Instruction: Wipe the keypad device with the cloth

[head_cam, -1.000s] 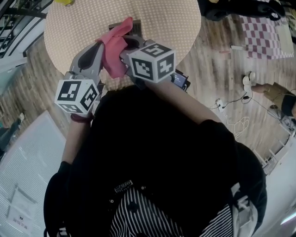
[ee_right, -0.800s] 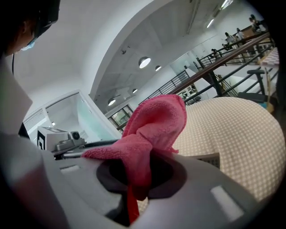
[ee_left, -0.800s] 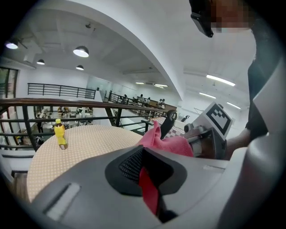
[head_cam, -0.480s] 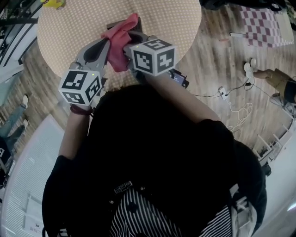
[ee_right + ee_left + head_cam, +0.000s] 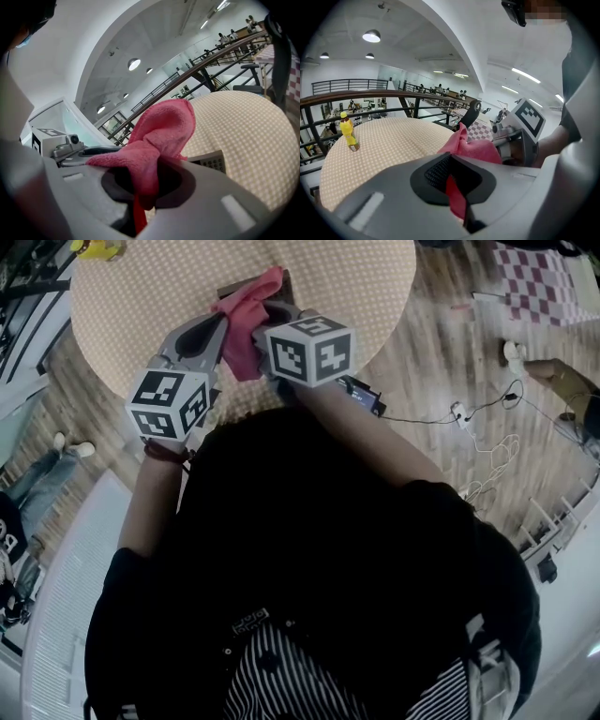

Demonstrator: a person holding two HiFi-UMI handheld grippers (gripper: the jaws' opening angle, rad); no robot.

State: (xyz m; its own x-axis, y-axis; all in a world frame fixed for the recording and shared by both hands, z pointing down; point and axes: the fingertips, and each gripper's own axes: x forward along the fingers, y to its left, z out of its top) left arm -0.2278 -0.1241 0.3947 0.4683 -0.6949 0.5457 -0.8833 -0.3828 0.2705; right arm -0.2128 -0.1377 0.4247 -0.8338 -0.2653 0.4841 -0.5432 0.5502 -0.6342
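Person's black top (image 5: 319, 549) filled most of the head view, w/ wood floor (image 5: 441, 343) to the right and a round counter (image 5: 141, 306) in a tan dotted cover at the top. Checkered mat (image 5: 544, 277) lay on the floor at the far upper right. Loose cables (image 5: 473, 423) trailed nearby.

Both grippers were held up over the counter's near edge, close together, marker cubes facing the camera. Left gripper (image 5: 457, 190): jaws pressed together on a fold of the pink cloth (image 5: 246, 322), w/ a red strip of it showing in the slot btwn them. Right gripper (image 5: 140, 192): jaws likewise pinching the cloth, which bunched up above them and hung down through the gap. So the cloth was stretched btwn the 2 grippers, one end in each, and its top peak stood upright.

Keypad device (image 5: 212, 161) lay flat on the counter just beyond the right gripper's jaws, mostly covered by the cloth. Only a grey corner w/ small buttons showed in the right gripper view, and a dark edge in the head view. Couldn't tell if the cloth was touching it.

Yellow bottle (image 5: 348, 132) stood upright at the counter's far-left rim, well apart from the device.
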